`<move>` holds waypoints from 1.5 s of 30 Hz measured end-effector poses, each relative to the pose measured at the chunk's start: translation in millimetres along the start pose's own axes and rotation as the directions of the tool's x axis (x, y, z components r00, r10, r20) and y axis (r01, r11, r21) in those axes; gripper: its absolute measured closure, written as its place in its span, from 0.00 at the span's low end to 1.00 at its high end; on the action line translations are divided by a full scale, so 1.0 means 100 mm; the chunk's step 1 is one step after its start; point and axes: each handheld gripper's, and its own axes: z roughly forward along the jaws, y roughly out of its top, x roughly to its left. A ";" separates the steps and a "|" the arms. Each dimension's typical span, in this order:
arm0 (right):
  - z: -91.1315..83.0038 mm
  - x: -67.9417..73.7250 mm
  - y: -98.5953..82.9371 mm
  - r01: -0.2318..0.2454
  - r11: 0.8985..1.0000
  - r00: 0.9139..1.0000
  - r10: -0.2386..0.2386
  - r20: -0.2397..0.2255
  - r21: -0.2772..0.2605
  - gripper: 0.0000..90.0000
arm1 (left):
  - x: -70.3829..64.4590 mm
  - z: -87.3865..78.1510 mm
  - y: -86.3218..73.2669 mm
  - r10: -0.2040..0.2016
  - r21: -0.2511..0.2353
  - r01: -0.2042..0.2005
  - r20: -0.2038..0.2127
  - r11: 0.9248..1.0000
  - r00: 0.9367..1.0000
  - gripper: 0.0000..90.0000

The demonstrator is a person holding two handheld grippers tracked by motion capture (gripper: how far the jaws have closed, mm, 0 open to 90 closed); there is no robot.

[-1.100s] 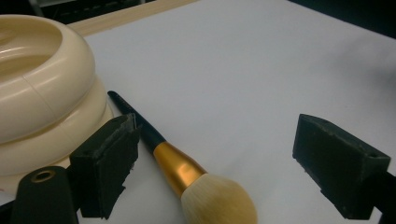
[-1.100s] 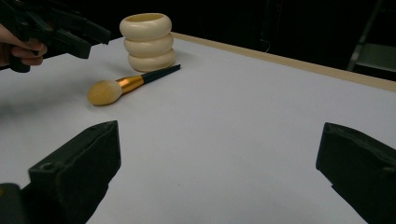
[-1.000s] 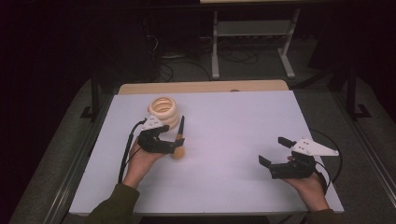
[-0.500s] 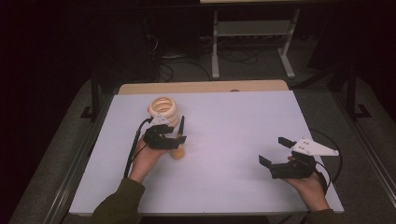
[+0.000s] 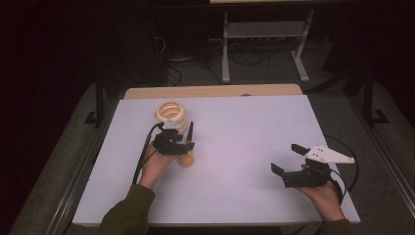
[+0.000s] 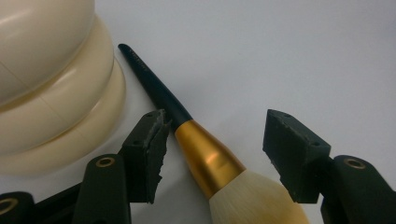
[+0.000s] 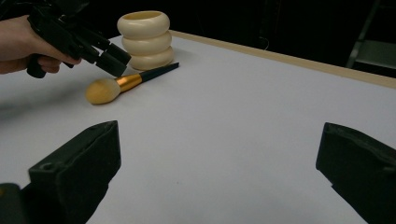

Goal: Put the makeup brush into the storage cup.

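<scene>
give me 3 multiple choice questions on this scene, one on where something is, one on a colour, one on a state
1. Where does the makeup brush lie?
A. inside the holder
B. flat on the table beside the ringed holder
C. on the floor

2. What colour is the brush's ferrule?
A. gold
B. red
C. silver

3. How do the jaws of the left gripper stand?
A. shut on the brush
B. open, one on either side of the brush
C. shut on the holder

Answers: B, the brush lies on the white table; A, the metal band shines gold; B, gaps show on both sides.
</scene>
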 end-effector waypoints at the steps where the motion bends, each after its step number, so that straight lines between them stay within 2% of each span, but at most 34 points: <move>1: 0.00 0.00 0.00 0.001 1.000 1.000 -0.001 0.000 0.000 0.00 | 0.01 0.01 0.00 -0.002 0.006 0.002 0.002 1.000 1.000 0.45; 12: -0.01 -0.01 0.00 -0.001 1.000 1.000 0.001 0.002 -0.004 0.00 | 0.04 0.11 -0.02 -0.039 0.044 0.039 -0.002 0.998 0.999 0.53; 23: -0.01 0.00 0.00 -0.001 1.000 1.000 0.001 0.000 -0.002 0.00 | 0.05 0.15 -0.03 -0.048 0.072 0.048 0.003 0.996 0.999 0.59; 35: -0.01 -0.01 0.00 0.000 1.000 1.000 0.000 0.001 -0.003 0.00 | 0.03 0.21 -0.06 -0.036 0.120 0.035 0.012 0.992 0.999 0.63; 45: 0.00 -0.01 0.00 0.002 1.000 1.000 -0.002 0.000 -0.001 0.00 | 0.04 0.19 -0.05 0.004 0.150 -0.007 0.018 0.989 1.000 0.66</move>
